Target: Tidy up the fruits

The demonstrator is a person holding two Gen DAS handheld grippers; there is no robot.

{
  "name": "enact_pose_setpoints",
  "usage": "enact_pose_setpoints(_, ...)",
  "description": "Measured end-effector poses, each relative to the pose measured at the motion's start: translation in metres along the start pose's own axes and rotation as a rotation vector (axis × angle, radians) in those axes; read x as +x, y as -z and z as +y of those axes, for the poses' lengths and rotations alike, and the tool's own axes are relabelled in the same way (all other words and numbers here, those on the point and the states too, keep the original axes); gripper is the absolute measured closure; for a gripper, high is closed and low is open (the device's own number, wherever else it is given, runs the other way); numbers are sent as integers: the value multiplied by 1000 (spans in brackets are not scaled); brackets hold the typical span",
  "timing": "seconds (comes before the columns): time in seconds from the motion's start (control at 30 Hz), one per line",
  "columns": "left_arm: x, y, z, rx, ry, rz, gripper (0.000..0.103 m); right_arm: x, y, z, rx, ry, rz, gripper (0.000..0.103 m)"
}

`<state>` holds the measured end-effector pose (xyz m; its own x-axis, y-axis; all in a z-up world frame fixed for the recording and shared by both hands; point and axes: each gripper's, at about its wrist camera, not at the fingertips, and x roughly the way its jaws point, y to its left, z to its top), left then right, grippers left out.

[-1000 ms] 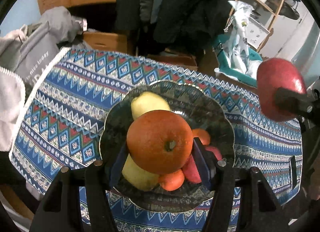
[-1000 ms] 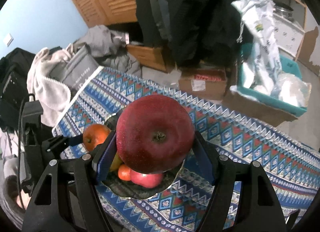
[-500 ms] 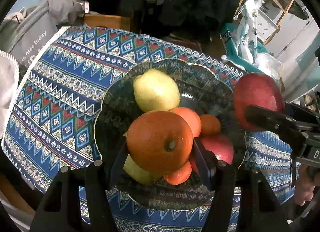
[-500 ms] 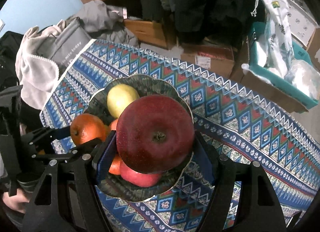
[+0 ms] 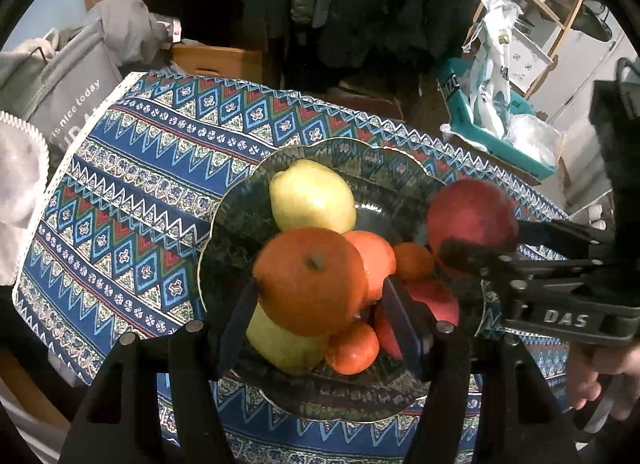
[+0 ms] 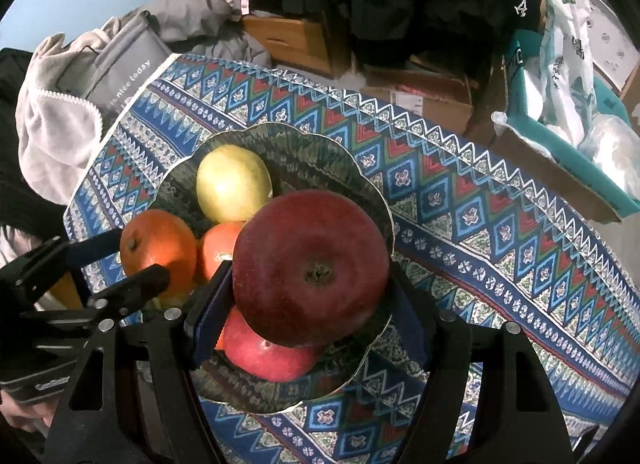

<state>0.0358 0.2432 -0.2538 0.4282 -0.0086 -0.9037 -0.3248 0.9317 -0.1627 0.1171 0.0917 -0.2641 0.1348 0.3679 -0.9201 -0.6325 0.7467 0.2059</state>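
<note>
My left gripper [image 5: 320,304] holds a large orange [image 5: 310,280] over the near part of a dark glass bowl [image 5: 384,160]. The orange's stem has rolled upward and the jaws look a little spread. My right gripper [image 6: 308,300] is shut on a dark red apple [image 6: 310,268] just above the bowl's [image 6: 320,144] right side. The bowl holds a yellow pear [image 5: 312,196], another yellow fruit [image 5: 280,340], small oranges [image 5: 354,348] and a red apple [image 6: 268,356]. The right gripper with its apple [image 5: 472,224] shows in the left wrist view; the left one with the orange [image 6: 158,244] shows in the right wrist view.
The bowl stands on a blue patterned tablecloth [image 5: 132,192] covering a small table. Grey bags and clothes [image 5: 76,76] lie off the left edge, cardboard boxes [image 6: 416,92] behind, and a teal bin with plastic bags [image 5: 500,112] at the right.
Both grippers have come down and closer over the bowl with their fruit. The orange has turned in the left gripper, its stem now higher up, and sits against the pile.
</note>
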Motion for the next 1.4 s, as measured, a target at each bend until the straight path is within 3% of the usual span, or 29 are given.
enact_pose_setpoints(0.2, -6, 0, -2, 8, -7, -10, 37, 11, 3, 1, -10, 19, 34, 29)
enact_pose_setpoints(0.37, -12, -1, -3, 7, -7, -24, 37, -8, -3, 2, -24, 3, -42, 29)
enact_pose_setpoints(0.63, -36, -1, -12, 39, -25, -73, 37, -35, -7, 11, -35, 10, -88, 29)
enact_pose_setpoints(0.73, -50, -3, -17, 44, -26, -102, 37, -53, -7, 14, -44, 34, -124, 29)
enact_pose_setpoints(0.83, -68, -6, -24, 60, -39, -147, 28, -78, -7, 16, -44, 62, -174, 29)
enact_pose_setpoints(1.03, -102, -6, -42, 112, -60, -231, 27, -129, -3, 16, -28, 109, -278, 29)
enact_pose_setpoints(1.4, -160, -3, -72, 161, -26, -341, 21, -214, 19, 10, 15, 134, -433, 27)
